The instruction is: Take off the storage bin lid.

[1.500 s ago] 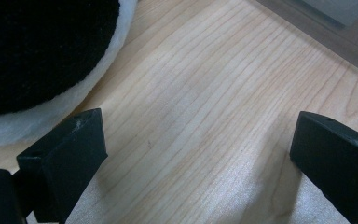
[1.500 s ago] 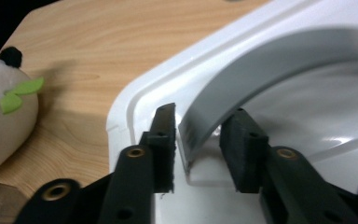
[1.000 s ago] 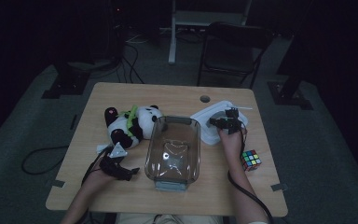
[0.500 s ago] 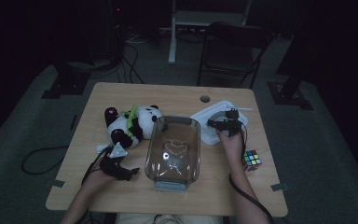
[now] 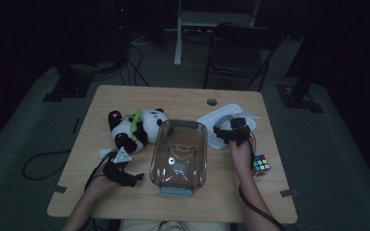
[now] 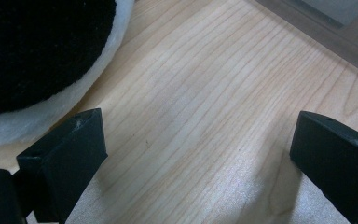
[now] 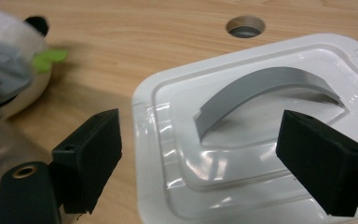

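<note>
The right gripper [image 7: 200, 158], jaws just opened wide and empty, hovers over the white lid [image 7: 261, 140] beside the glass container [image 5: 178, 154], its grey handle [image 7: 261, 88] freed; the left gripper [image 6: 196, 158], also wide, idles on the worktop [image 6: 205, 93].

On the table: one plush panda [image 5: 136, 126] at far left, one clear glass dish [image 5: 179, 155], one white lid [image 5: 227, 124] (grey-handled) far right, one puzzle cube [image 5: 260, 165] near right.

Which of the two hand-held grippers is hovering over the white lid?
The right gripper, its fingers spread above the white lid with the grey arched handle. The left gripper sits by the panda.
</note>
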Action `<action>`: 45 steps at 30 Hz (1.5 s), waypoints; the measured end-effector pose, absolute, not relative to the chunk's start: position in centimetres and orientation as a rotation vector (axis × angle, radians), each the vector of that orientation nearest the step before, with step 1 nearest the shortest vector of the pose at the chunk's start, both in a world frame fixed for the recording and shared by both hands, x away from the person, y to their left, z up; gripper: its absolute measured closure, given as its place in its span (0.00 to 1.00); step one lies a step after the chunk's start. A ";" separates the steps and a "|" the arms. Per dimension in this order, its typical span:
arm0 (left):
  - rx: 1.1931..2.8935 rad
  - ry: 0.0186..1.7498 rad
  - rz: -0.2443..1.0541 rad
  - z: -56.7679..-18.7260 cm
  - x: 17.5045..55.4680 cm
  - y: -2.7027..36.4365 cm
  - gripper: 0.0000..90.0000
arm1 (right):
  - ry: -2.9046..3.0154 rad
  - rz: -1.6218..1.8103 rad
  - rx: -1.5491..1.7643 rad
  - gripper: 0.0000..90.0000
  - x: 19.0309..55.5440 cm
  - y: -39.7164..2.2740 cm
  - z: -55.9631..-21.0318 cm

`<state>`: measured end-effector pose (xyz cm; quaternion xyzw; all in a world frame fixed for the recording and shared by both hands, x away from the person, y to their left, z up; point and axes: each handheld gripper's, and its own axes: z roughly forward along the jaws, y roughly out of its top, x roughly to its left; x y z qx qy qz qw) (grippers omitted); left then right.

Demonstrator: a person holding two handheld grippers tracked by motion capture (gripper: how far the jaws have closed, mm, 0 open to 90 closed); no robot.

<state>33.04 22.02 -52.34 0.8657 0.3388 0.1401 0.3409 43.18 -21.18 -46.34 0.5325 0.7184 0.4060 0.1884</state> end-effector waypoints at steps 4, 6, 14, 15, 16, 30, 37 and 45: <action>2.243 0.897 0.369 -52.4 33.0 21.9 0.05 | 2.046 1.123 1.444 0.15 42.2 -20.9 -46.0; 2.242 0.900 0.371 -52.4 33.0 21.9 0.05 | 2.046 1.139 1.431 0.15 41.8 -21.0 -46.0; 2.239 0.905 0.373 -52.4 33.0 21.8 0.05 | 2.051 1.197 1.362 0.15 39.8 -20.9 -46.3; 2.239 0.905 0.373 -52.4 33.0 21.8 0.05 | 2.053 1.224 1.343 0.15 39.3 -20.9 -46.4; 2.239 0.905 0.373 -52.4 33.0 21.8 0.05 | 2.065 1.238 1.335 0.15 39.0 -21.0 -46.4; 2.239 0.905 0.374 -52.4 33.0 21.8 0.05 | 2.163 1.282 1.155 0.16 35.1 -21.0 -47.1; 2.236 0.918 0.376 -52.4 32.9 21.7 0.05 | 2.266 1.351 1.051 0.16 33.9 -22.0 -48.5; 2.237 0.912 0.373 -52.4 32.8 21.3 0.05 | 2.392 1.310 1.005 0.16 32.6 -22.1 -50.5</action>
